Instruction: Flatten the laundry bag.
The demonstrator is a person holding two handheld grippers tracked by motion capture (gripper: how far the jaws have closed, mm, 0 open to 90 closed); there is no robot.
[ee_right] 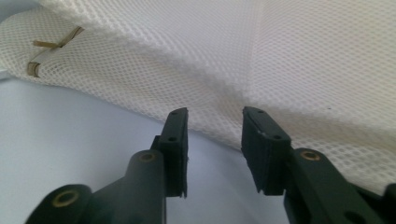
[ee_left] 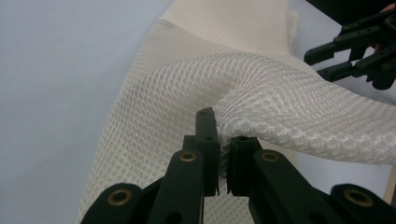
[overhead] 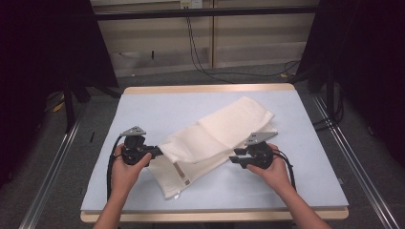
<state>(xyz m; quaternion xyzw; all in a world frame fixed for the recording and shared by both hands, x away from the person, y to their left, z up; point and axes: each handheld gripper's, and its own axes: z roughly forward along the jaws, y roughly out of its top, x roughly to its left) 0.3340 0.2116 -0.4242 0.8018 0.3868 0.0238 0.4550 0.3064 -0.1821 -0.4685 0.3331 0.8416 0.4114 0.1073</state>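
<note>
two grippers work a white mesh cloth [overhead: 215,136] lying mid-table, running from 7 o'clock to 1 o'clock. the left gripper [overhead: 154,151], at the cloth's 9 o'clock edge, pinches a fold tight. the right gripper [overhead: 235,159], at 4 o'clock, stands part open, pads off the cloth's edge.

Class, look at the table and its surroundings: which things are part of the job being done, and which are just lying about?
In the job:
- white mesh cloth
- left gripper, shut on a fold of the cloth
- right gripper, open at the cloth's edge
- table, which bears the cloth

Lying about:
- cables on the floor behind the table
</note>
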